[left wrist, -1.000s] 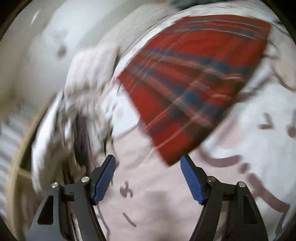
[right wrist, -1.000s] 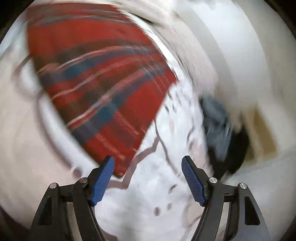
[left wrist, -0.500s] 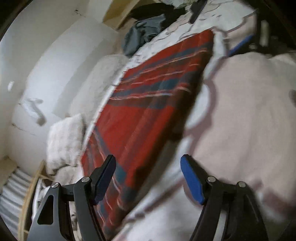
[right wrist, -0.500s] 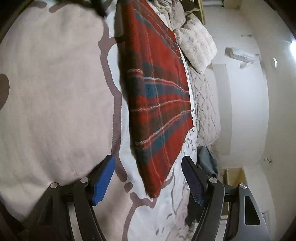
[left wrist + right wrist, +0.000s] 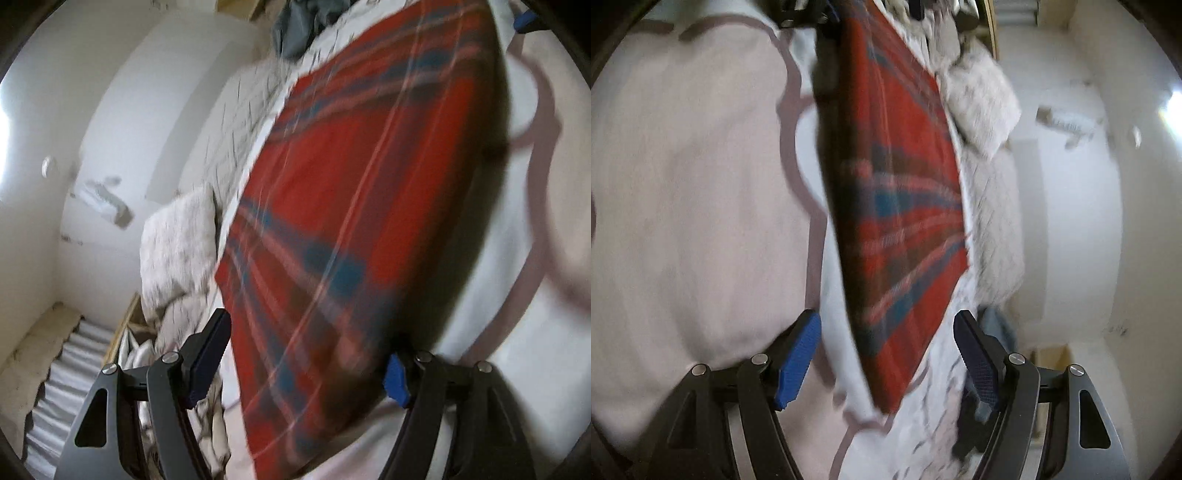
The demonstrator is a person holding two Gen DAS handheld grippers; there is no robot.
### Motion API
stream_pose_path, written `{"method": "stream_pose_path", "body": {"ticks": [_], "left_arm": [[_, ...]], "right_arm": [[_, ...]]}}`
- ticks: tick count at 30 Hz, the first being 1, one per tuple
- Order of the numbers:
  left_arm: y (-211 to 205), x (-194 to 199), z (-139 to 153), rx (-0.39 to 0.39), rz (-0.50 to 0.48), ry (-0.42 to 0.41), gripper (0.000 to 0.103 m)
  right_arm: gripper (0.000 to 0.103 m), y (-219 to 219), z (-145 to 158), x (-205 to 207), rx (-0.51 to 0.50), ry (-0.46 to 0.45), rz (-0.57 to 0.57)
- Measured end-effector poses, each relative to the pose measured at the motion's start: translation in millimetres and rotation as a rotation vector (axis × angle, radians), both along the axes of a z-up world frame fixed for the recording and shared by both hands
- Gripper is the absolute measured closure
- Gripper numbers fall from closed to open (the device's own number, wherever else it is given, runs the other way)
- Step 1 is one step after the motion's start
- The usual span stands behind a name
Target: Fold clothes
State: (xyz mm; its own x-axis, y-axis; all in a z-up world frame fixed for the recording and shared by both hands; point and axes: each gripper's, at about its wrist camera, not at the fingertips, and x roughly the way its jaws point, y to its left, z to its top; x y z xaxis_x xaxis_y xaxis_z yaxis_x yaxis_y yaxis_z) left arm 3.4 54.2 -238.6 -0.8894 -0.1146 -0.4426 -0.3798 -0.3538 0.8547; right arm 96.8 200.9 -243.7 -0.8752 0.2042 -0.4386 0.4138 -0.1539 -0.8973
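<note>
A red plaid cloth with blue and white stripes lies flat on the bed. It also shows in the right wrist view. My left gripper is open, its jaws astride the cloth's near end, with the right blue pad at the cloth's edge. My right gripper is open around the cloth's opposite end corner. Both views are blurred. The other gripper's blue pad shows at the far end.
The pale pink and white bedcover with dark outlines lies under the cloth. A fluffy white pillow and quilted blanket lie along the wall side. A grey garment lies at the far end. A wooden basket rim stands nearby.
Both grippers have moved closer along the cloth's ends, so the cloth fills more of each view and reaches between the open jaws.
</note>
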Motion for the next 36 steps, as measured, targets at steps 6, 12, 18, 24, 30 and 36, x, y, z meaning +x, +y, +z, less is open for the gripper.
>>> {"method": "stream_pose_path", "body": {"ticks": [6,12,18,24,30,36], "left_arm": [[-45.8,-21.7,0.0,0.038,0.067,-0.057,0.029],[-55.3,-25.9,-1.0,0.125,0.078,-0.114,0.041],[-56.7,-25.0,-4.9,0.114,0.063,-0.131,0.054],[-73.1,-32.4,-6.5,0.120,0.088,-0.121,0.054],[-83.1,-33.0,-9.6,0.112,0.091,-0.100,0.054],[-78.1,-26.0,-17.1,0.057,0.041,-0.057,0.057]], "right_arm": [[0.029,-62.9,-6.4,-11.2,-0.016,0.076,0.105],[0.029,-135.6,-11.0,-31.4,-0.073,0.149,0.163],[0.034,-165.2,-18.8,-55.7,-0.076,0.188,0.166],[0.050,-137.5,-32.3,-64.8,0.011,0.238,0.139],[0.061,-71.2,-44.3,-65.9,0.111,0.225,0.085],[0.061,7.7,-51.4,-67.3,0.240,0.215,0.029]]}}
